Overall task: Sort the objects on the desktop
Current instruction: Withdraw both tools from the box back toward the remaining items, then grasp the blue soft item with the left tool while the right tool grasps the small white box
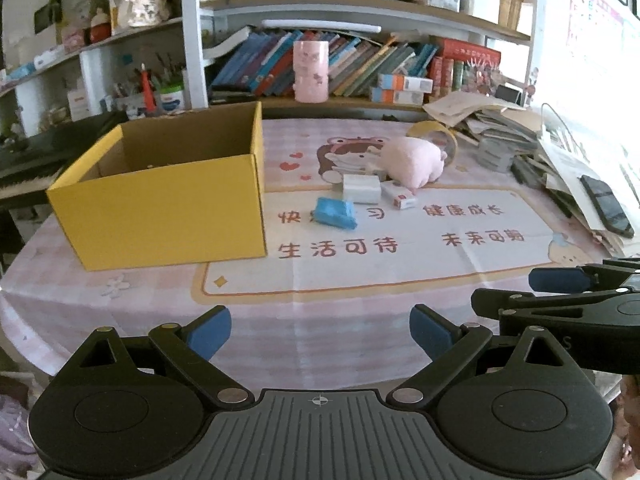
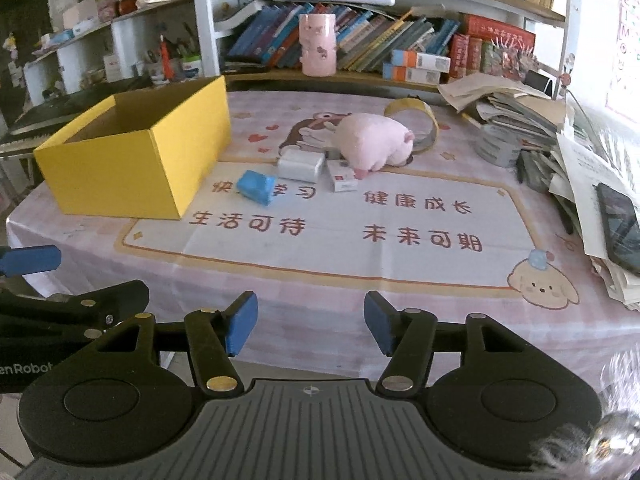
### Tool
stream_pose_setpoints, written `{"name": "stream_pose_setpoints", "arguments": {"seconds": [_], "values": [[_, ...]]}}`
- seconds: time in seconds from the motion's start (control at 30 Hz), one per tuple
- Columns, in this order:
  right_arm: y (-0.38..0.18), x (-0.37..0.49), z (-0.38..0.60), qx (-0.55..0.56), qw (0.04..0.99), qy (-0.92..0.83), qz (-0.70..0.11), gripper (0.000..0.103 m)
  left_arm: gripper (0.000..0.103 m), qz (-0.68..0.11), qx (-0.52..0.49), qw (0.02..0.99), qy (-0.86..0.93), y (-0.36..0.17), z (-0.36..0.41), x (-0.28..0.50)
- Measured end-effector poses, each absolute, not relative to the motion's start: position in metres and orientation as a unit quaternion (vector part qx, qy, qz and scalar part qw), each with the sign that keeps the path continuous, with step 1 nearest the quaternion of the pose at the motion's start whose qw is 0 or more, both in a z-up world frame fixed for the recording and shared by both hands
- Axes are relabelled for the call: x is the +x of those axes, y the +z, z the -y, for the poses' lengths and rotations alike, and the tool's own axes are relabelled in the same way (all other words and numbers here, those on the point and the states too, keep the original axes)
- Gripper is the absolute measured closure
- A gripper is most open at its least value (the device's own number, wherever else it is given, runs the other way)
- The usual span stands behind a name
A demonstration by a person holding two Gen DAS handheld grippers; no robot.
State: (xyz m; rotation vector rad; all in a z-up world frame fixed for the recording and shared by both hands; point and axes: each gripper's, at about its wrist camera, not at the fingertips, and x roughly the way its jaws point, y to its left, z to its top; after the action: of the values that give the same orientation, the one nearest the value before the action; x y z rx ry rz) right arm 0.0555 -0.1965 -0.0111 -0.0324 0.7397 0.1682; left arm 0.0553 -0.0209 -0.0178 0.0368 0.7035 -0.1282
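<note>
Sorting not begun, by appearance: yellow box (image 1: 160, 196), left of centre, shows no contents, though its floor is mostly hidden. Blue packet (image 1: 335, 212), white box (image 1: 361, 189), small carton (image 1: 400, 195), pink plush (image 1: 412, 161) and tape roll (image 1: 434, 136) lie mid-frame on the tabletop (image 1: 360, 320). Left gripper (image 1: 320, 330) and right gripper (image 2: 310, 322): fingers spread wide, holding nothing.

Two wrist fisheyes, side by side at the near table edge, both facing the far bookshelf.

Left wrist view looks forward over its own open blue-padded left gripper (image 1: 320, 332), low and close to the pink checked tablecloth (image 1: 360, 340); the right gripper (image 1: 560, 280) pokes in at its right edge. Right wrist view sits just to the right, same height and heading, over the right gripper (image 2: 310, 320), with the left gripper (image 2: 30, 260) at its left edge. Both share the open yellow cardboard box (image 1: 160, 216) (image 2: 120, 172) far left, the pink plush toy (image 1: 412, 160) (image 2: 372, 140) mid-table, and the paper pile (image 1: 560, 152) (image 2: 560, 136) far right.
</note>
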Motion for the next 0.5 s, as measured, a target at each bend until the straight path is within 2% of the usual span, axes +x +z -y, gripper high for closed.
{"name": "stream_pose_setpoints", "arguments": {"seconds": [0.5], "values": [[-0.014,0.098,0.223,-0.013,0.926,0.059,-0.374,0.046,0.005,-0.362,0.017,0.928,-0.086,-0.028,0.046,0.101]]}}
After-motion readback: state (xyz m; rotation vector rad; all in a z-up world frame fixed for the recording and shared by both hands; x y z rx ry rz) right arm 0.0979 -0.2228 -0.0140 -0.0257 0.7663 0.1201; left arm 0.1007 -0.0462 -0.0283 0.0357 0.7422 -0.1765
